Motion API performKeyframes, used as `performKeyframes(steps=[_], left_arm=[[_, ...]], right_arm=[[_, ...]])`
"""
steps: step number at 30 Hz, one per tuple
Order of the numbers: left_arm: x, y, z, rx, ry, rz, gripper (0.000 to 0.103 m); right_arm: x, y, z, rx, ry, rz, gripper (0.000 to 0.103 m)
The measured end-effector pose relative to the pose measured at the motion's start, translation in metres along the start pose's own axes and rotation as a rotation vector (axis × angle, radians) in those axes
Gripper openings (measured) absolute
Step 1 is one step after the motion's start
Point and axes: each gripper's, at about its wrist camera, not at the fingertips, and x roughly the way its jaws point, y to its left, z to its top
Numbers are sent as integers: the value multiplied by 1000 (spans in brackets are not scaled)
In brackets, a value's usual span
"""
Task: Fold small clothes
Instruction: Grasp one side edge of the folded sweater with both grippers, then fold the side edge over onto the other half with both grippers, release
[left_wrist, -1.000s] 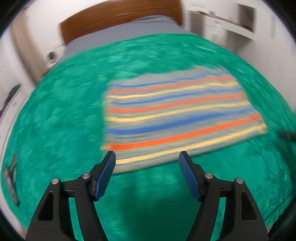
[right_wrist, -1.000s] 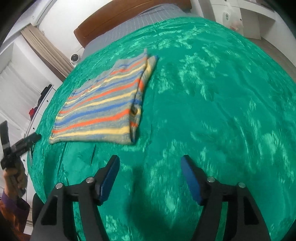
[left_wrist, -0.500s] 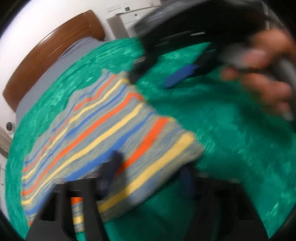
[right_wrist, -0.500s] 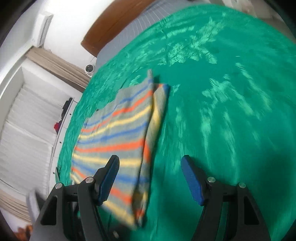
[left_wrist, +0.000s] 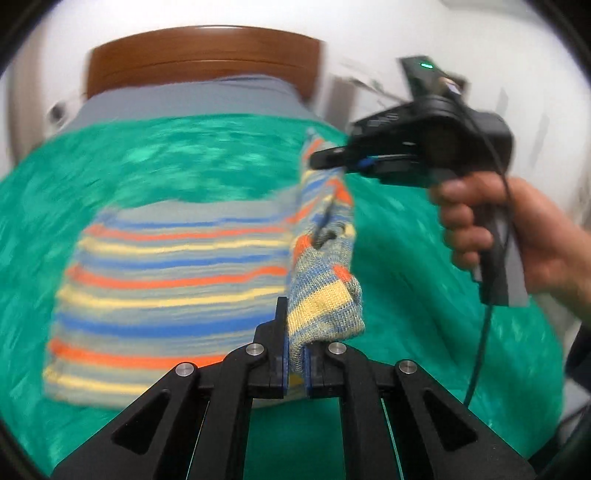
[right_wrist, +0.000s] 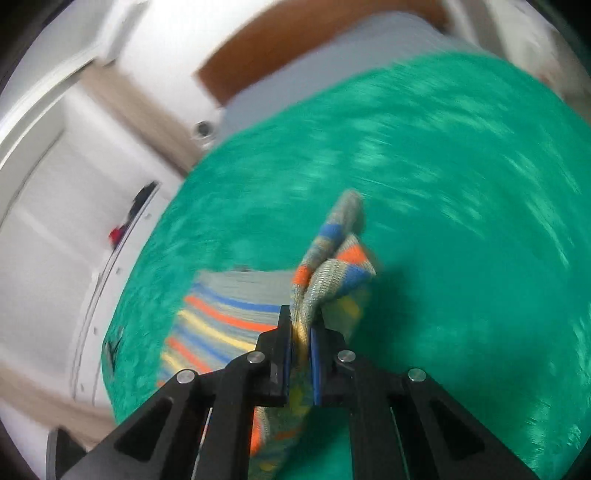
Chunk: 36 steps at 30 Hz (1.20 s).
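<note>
A striped knit garment (left_wrist: 173, 280) in grey, orange, yellow and blue lies on the green bedspread (left_wrist: 155, 162). My left gripper (left_wrist: 295, 363) is shut on its near right corner, which bunches up above the jaws. My right gripper (left_wrist: 332, 158) shows in the left wrist view, held in a hand, shut on the far right corner and lifting the right edge off the bed. In the right wrist view my right gripper (right_wrist: 301, 350) pinches a bunched fold of the garment (right_wrist: 221, 325), with the rest spread to the left below.
A wooden headboard (left_wrist: 199, 55) and grey sheet (left_wrist: 184, 99) lie at the far end of the bed. White drawers (right_wrist: 55, 258) and a beige curtain (right_wrist: 140, 107) stand left of the bed. A black cable (left_wrist: 480, 350) hangs from the right gripper's handle.
Both grippers were open and apart from the garment; they moved in to its right edge, closed on the two corners and lifted that edge. Both views swung sharply.
</note>
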Motion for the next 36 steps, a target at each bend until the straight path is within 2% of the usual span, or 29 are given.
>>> performKeyframes(steps=[4, 9, 11, 12, 14, 15, 16, 18, 20, 23, 26, 27, 29, 31, 32, 34, 36], left_arm=[[-28, 67, -10, -157, -4, 56, 4], [-35, 131, -34, -289, 39, 133, 4], [-36, 151, -45, -336, 68, 142, 5], [-30, 160, -45, -354, 95, 142, 11], [-27, 173, -51, -379, 142, 157, 17], [-32, 178, -51, -385, 139, 139, 18], [-34, 179, -49, -385, 134, 131, 23], [-47, 179, -49, -364, 116, 173, 65], [-58, 175, -48, -327, 75, 175, 73], [-49, 170, -36, -268, 85, 177, 73], [-28, 178, -27, -259, 117, 250, 70], [-14, 194, -21, -278, 149, 277, 63], [0, 209, -25, -318, 208, 284, 62], [1, 212, -26, -303, 212, 288, 62], [0, 210, -25, -279, 219, 297, 62], [-5, 205, -22, -224, 237, 322, 62], [-13, 205, -17, -197, 239, 339, 64]], right_arm=[[54, 86, 11, -125, 54, 36, 9], [141, 153, -2, -209, 145, 9, 9], [167, 166, -10, -229, 165, -16, 9], [177, 168, -14, -224, 173, -16, 11], [193, 164, -22, -169, 196, 8, 22], [194, 161, -24, -135, 197, 39, 40], [187, 157, -26, -105, 179, 83, 49], [168, 154, -27, -107, 145, 101, 49], [140, 145, -31, -129, 124, 83, 49], [96, 137, -47, -216, 109, 39, 49], [69, 138, -74, -308, 127, 36, 49], [66, 139, -86, -335, 137, 36, 49], [72, 137, -121, -380, 194, 22, 49], [92, 126, -157, -412, 299, -59, 49], [96, 121, -168, -426, 310, -86, 49], [91, 117, -177, -433, 269, -94, 49], [83, 110, -173, -363, 272, -75, 49]])
